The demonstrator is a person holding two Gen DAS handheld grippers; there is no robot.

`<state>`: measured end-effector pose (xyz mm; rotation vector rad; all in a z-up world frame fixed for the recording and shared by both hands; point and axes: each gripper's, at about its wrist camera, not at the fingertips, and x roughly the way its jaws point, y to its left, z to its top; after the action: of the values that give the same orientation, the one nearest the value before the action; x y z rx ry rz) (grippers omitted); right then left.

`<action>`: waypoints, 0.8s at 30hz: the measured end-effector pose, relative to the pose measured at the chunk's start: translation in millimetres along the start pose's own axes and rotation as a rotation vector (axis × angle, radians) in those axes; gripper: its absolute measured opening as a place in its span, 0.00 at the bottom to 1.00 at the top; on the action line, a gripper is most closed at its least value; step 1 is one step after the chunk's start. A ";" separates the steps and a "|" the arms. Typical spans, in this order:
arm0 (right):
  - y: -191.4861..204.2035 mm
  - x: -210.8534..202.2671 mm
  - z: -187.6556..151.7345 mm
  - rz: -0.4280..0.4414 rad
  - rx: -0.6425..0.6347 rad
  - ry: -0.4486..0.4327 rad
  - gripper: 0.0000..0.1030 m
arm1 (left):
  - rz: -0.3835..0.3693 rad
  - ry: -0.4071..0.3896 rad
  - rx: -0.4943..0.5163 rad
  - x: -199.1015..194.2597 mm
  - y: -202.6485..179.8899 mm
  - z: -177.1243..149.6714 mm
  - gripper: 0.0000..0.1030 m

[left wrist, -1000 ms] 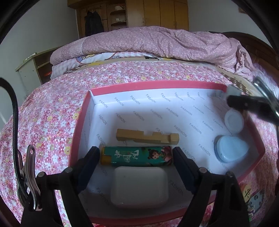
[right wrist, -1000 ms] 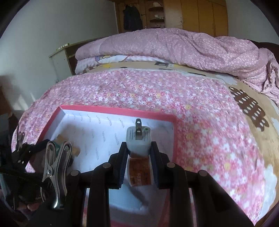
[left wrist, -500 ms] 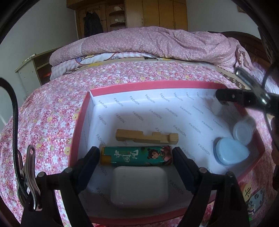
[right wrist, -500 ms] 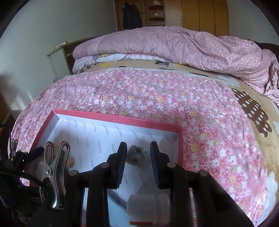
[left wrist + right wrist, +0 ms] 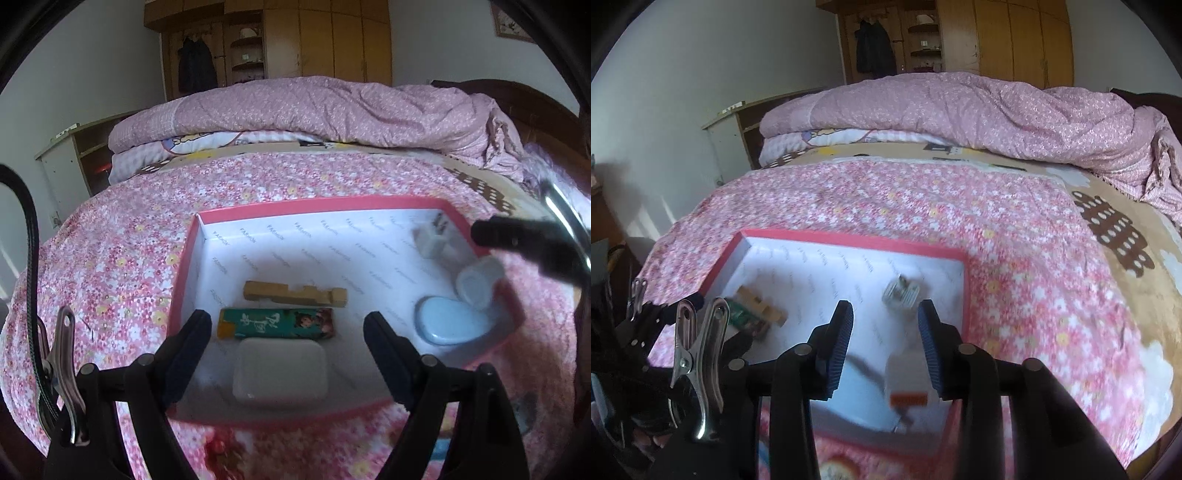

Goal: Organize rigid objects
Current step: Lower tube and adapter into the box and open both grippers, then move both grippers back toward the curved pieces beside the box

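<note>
A red-rimmed box (image 5: 317,205) with a white lining lies on the flowered bedspread. In it are a wooden block (image 5: 295,292), a green printed stick (image 5: 277,323), a white case (image 5: 280,371), a blue oval case (image 5: 452,325), a white jar (image 5: 478,281) and a white plug adapter (image 5: 430,238). My left gripper (image 5: 288,341) is open and empty over the box's near side. My right gripper (image 5: 885,338) is open and empty above the box's right part; the adapter (image 5: 900,292) lies beyond its fingertips and the jar (image 5: 910,374) by its right finger.
A heaped pink quilt (image 5: 332,107) lies at the far end of the bed. A wooden wardrobe (image 5: 325,40) stands behind, and a low shelf (image 5: 70,155) at the left. The right gripper's arm (image 5: 532,243) reaches in over the box's right rim.
My right gripper has let go of the plug adapter, which now lies in the box's far right corner, and has opened and drawn back. The left gripper has pulled back slightly.
</note>
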<state>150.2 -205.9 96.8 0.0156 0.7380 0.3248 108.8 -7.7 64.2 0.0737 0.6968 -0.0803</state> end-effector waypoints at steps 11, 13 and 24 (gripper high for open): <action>0.4 -49.1 -51.7 0.027 0.018 0.019 0.37 | -0.089 0.025 -0.024 -37.7 -8.2 -17.6 0.85; -0.9 -54.9 -64.4 0.027 0.021 0.035 0.37 | -0.114 0.036 -0.020 -43.6 -12.0 -22.4 0.85; -10.0 -76.4 -114.8 -0.029 0.068 0.077 0.37 | -0.172 0.101 0.053 -49.7 -41.9 -53.0 0.85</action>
<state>24.0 -249.5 60.7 0.0567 0.8243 0.2743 32.9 -41.9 54.0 0.0690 0.8008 -0.2617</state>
